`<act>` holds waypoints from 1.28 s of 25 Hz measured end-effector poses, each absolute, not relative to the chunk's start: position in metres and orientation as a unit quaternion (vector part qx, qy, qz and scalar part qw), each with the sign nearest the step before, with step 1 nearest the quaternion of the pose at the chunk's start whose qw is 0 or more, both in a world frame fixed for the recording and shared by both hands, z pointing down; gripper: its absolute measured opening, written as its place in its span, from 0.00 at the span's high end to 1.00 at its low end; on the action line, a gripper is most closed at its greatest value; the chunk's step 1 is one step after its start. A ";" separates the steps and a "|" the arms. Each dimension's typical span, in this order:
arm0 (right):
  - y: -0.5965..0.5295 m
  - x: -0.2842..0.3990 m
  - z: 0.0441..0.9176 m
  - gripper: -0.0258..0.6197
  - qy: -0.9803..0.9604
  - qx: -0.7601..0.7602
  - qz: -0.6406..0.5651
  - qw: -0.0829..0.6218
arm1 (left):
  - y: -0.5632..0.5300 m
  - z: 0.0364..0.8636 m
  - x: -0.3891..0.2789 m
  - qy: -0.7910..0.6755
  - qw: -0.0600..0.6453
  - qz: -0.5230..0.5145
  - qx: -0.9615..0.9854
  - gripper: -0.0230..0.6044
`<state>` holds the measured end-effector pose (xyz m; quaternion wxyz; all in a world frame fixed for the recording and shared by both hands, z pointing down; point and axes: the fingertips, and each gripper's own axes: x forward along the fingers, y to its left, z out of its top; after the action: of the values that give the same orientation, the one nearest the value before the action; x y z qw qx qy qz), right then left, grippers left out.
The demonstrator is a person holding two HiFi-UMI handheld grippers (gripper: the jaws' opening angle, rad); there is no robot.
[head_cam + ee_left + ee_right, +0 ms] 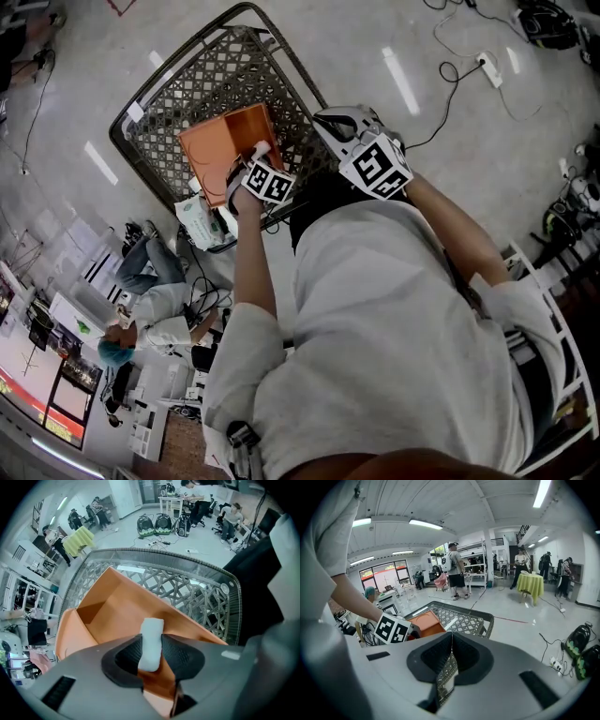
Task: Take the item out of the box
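As left tool (150, 649) pinches item (152, 629), right tool (451, 643) closed

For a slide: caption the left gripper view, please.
Left gripper clamps a white item over the open orange box inside a mesh basket.

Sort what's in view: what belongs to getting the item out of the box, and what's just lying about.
Job:
- orange box, open, in the mesh cart
- white item, clamped in the left gripper
- right gripper, shut, empty

Lying about:
- power strip on the floor
- backpacks
- yellow-draped table
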<state>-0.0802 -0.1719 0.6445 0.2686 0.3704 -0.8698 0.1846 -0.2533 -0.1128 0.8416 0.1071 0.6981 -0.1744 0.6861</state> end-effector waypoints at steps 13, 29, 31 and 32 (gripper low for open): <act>-0.167 -0.079 0.643 0.95 -0.870 0.371 0.184 0.267 | -0.114 0.845 -0.257 -0.182 0.096 0.700 0.684 0.78; -0.165 -0.074 0.636 0.95 -0.877 0.356 0.175 0.273 | -0.115 0.831 -0.255 -0.239 0.147 0.665 0.692 0.78; -0.165 -0.076 0.636 0.95 -0.879 0.351 0.171 0.275 | -0.117 0.825 -0.253 -0.251 0.154 0.656 0.695 0.78; -0.165 -0.077 0.635 0.95 -0.880 0.348 0.170 0.276 | -0.117 0.823 -0.253 -0.257 0.158 0.651 0.696 0.78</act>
<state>-0.0771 -0.1648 0.6352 0.2758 0.3480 -0.8797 0.1701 -0.2527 -0.1175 0.8228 0.1583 0.6962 -0.2574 0.6511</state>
